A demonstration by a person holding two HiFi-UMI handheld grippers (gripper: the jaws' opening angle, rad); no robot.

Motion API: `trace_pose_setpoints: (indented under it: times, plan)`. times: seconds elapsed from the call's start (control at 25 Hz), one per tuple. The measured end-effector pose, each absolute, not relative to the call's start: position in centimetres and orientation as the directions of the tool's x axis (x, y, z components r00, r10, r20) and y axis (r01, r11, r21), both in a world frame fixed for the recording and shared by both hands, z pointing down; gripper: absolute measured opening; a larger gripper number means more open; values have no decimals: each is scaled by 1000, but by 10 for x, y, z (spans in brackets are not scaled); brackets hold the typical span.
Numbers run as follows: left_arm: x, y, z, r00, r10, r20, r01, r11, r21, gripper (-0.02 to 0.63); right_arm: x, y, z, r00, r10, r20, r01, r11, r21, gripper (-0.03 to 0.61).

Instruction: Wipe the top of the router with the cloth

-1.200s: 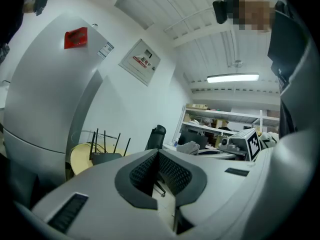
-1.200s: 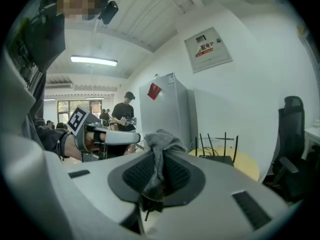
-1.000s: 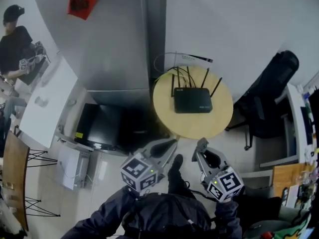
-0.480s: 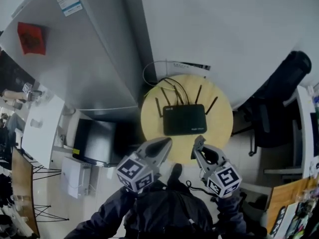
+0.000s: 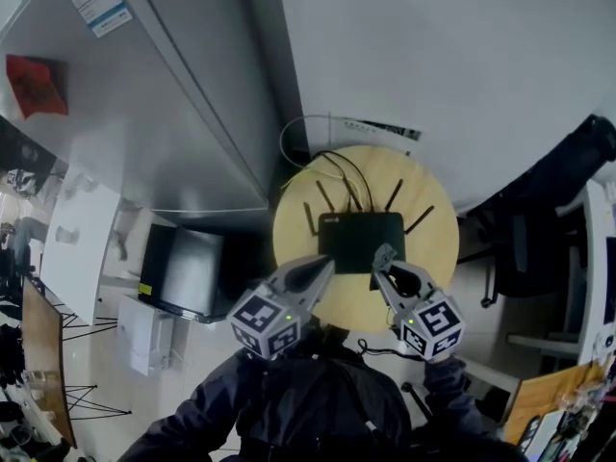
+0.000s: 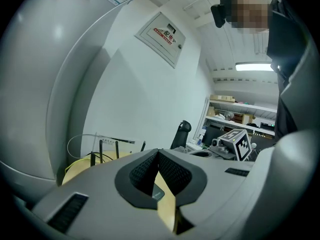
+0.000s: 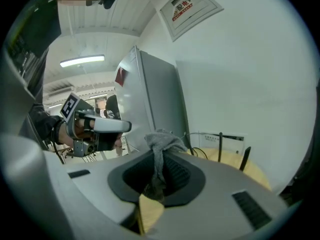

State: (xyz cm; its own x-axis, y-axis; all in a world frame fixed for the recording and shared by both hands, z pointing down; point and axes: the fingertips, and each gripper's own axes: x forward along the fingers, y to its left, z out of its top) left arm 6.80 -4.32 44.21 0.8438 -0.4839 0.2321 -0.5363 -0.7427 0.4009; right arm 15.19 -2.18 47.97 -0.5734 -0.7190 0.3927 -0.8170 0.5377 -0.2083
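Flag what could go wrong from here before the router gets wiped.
The cloth is only a small bunch pinched in the right gripper; its hard jaw tips may scrape the router.
The antennas stand along the router's far edge; a long stroke could snag them.
Nothing steadies the router on the round table: the left gripper is shut and empty, so a push might slide it.

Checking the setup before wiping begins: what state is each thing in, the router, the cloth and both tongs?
Router: lying flat on the round table, antennas up.
Cloth: bunched, pinched in the right tongs.
Right tongs: shut on the cloth.
Left tongs: shut, nothing between them.
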Motion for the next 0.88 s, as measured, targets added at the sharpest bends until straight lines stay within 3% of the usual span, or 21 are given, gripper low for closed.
trace_pose_setpoints:
  times: [0.24,0.6,0.88]
  plan:
    - [53,-73,458,836,-488,252,-548,-725,417,0,133,-75,522,-588,-651,480,-796,569,-204,69]
    - [22,-104,479,817,-510,268,-575,-690,440,0,77,-150,635,-591,-411,694,-699,690,-187,69]
    - [-2,-114,487,798,-532,283,-600,-657,456,0,59,-170,700,-483,-261,836,-640,757,-133,70]
